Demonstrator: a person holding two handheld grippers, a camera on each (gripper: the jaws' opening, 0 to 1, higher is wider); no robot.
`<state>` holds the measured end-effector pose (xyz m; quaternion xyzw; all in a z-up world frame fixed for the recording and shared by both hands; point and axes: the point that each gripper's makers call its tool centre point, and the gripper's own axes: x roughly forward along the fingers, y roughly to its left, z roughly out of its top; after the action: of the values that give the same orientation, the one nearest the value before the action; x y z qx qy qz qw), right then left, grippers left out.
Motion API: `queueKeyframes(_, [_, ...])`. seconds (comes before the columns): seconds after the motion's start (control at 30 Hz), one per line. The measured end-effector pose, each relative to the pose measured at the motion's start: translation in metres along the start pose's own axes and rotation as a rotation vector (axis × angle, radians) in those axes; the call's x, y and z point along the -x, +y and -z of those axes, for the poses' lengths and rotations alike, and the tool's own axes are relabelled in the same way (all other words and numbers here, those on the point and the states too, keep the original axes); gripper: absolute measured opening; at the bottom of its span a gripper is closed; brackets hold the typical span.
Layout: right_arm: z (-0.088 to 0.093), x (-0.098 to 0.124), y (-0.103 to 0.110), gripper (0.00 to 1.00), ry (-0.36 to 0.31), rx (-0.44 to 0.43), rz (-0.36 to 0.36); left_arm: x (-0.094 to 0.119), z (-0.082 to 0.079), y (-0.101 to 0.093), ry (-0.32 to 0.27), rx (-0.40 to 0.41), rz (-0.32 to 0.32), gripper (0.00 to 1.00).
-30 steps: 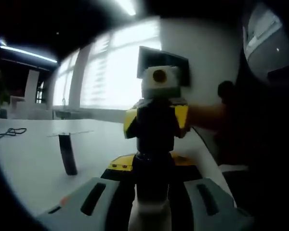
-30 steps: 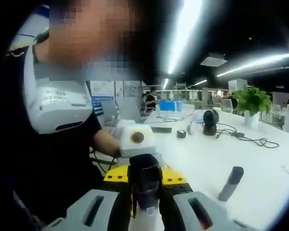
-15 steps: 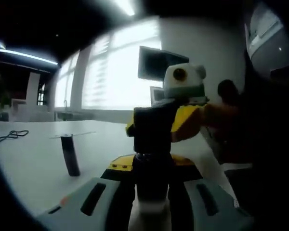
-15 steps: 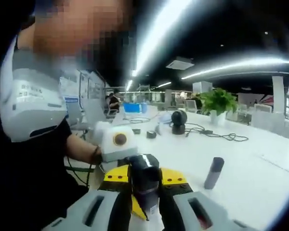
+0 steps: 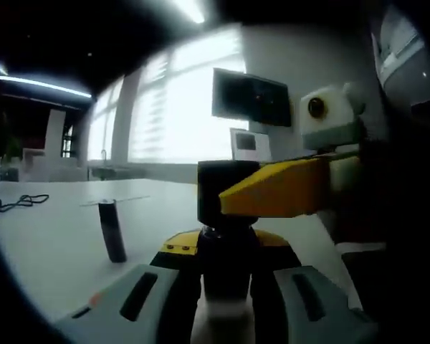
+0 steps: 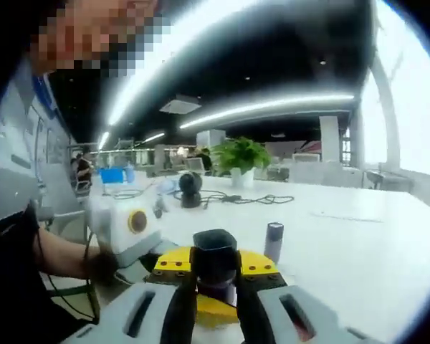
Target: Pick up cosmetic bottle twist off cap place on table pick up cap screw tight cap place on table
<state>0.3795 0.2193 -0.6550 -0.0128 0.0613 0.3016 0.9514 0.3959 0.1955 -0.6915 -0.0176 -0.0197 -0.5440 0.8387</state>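
Observation:
The cosmetic bottle stands upright between the jaws of my left gripper, which is shut on its dark body. Its black cap sits on top. My right gripper reaches in from the right, lying sideways with its yellow jaw across the cap. In the right gripper view, the black cap is pinched between the jaws of my right gripper. The left gripper's yellow front lies just beyond it, and a person's hand holds that gripper at the left.
A small dark cylinder stands upright on the white table. Farther back in the right gripper view are a potted plant, a black round device and cables. A person's torso is close at the left.
My right gripper has rolled over on the cap, from upright to lying sideways in the left gripper view. The right gripper view has swung with it. The left gripper and the bottle have stayed put.

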Motion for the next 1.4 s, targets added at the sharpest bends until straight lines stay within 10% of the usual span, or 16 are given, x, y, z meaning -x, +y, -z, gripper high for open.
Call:
queueKeyframes(0.5, [0.001, 0.0, -0.008, 0.14, -0.003, -0.054, 0.262, -0.002, 0.0, 0.004, 0.0, -0.018, -0.044, 0.16])
queueKeyframes(0.93, [0.0, 0.0, -0.017, 0.15, -0.029, -0.067, 0.319, -0.005, 0.0, 0.002, -0.008, -0.033, -0.063, 0.16])
queueKeyframes(1.13, [-0.015, -0.004, -0.007, 0.38, -0.129, -0.125, 0.186, -0.005, -0.001, -0.001, -0.014, -0.028, -0.04, 0.16])
queueKeyframes(1.4, [-0.019, 0.02, -0.008, 0.38, -0.172, -0.182, -0.123, -0.003, 0.0, -0.015, -0.015, -0.001, 0.033, 0.16])
